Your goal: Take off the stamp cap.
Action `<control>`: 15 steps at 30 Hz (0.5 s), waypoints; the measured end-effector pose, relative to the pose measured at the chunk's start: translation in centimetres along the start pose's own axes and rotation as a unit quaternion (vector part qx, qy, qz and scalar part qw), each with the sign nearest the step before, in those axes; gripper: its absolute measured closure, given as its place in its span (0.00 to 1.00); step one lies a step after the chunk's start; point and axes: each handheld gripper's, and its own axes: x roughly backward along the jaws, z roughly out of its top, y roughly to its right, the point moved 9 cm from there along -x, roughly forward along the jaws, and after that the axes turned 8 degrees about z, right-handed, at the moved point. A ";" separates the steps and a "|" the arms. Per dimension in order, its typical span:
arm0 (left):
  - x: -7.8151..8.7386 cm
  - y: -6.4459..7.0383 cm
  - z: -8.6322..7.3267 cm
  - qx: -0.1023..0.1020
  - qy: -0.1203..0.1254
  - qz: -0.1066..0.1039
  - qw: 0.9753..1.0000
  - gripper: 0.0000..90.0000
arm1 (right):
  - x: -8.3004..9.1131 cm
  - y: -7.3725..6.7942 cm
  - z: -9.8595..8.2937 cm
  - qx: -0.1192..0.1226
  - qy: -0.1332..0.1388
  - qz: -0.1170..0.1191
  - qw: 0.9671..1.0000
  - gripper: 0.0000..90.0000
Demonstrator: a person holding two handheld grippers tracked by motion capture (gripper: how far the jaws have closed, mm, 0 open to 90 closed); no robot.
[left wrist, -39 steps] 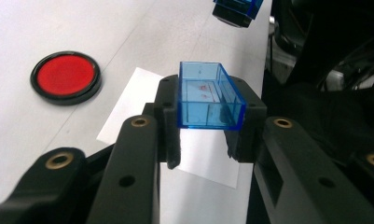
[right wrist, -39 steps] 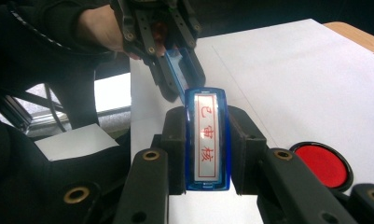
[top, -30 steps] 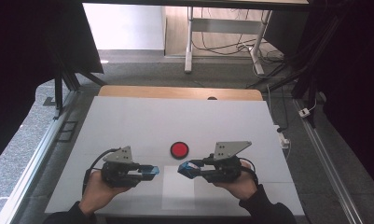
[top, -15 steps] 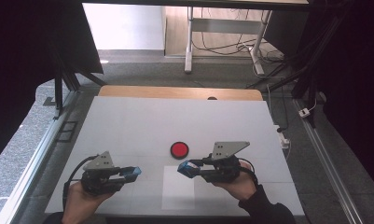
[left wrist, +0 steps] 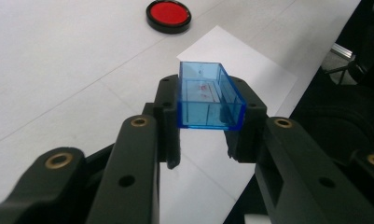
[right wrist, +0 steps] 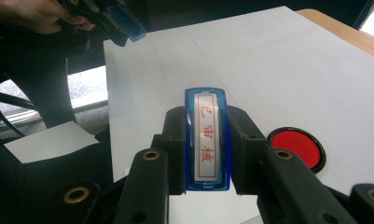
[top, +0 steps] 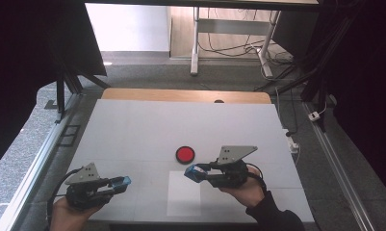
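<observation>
My left gripper [top: 123, 182] is at the near left of the white table and is shut on a clear blue cap [left wrist: 208, 95], an open-topped hollow box held between its jaws. My right gripper [top: 192, 173] hovers at the near middle, just below a round red ink pad [top: 185, 154]. It is shut on a blue stamp [right wrist: 207, 140], whose white face with red characters points up at the camera. The two grippers point at each other with a wide gap between them. The cap [right wrist: 128, 23] also appears far off in the right gripper view.
A white paper sheet [top: 183, 195] lies on the table [top: 181, 120] between the grippers, near the front edge. A wooden strip [top: 181, 95] runs along the far edge. Metal rails flank both sides, and desk legs and cables stand beyond.
The left gripper has drawn away to the left and toward the near edge with the blue cap, widening the gap from the right gripper. The right gripper has barely moved.
</observation>
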 end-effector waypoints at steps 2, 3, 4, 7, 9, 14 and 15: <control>0.2 -0.2 -0.3 0.002 0.001 0.004 1.000 0.76 | 0.0 0.1 0.0 -0.003 -0.002 -0.005 1.000 0.79; 0.4 -0.3 -0.4 0.003 0.003 0.004 1.000 0.76 | 0.0 0.1 0.0 -0.003 -0.002 -0.005 1.000 0.79; 0.5 -0.4 -0.5 0.005 0.004 0.005 1.000 0.76 | 0.0 0.1 0.0 -0.004 -0.002 -0.007 1.000 0.79; 0.8 -0.7 -1.0 0.011 0.002 0.012 1.000 0.76 | 0.0 0.4 0.0 -0.015 0.001 -0.013 1.000 0.79; 1.0 -0.9 -1.2 0.014 0.001 0.015 1.000 0.76 | -0.1 0.5 -0.1 -0.022 0.000 -0.016 1.000 0.79; 1.4 -1.2 -1.9 0.022 -0.003 0.019 1.000 0.76 | 0.0 0.7 -0.1 -0.025 -0.003 -0.020 0.999 0.79; 1.4 -1.2 -2.0 0.024 -0.003 0.019 1.000 0.76 | 0.0 0.8 -0.1 -0.026 -0.003 -0.022 0.999 0.79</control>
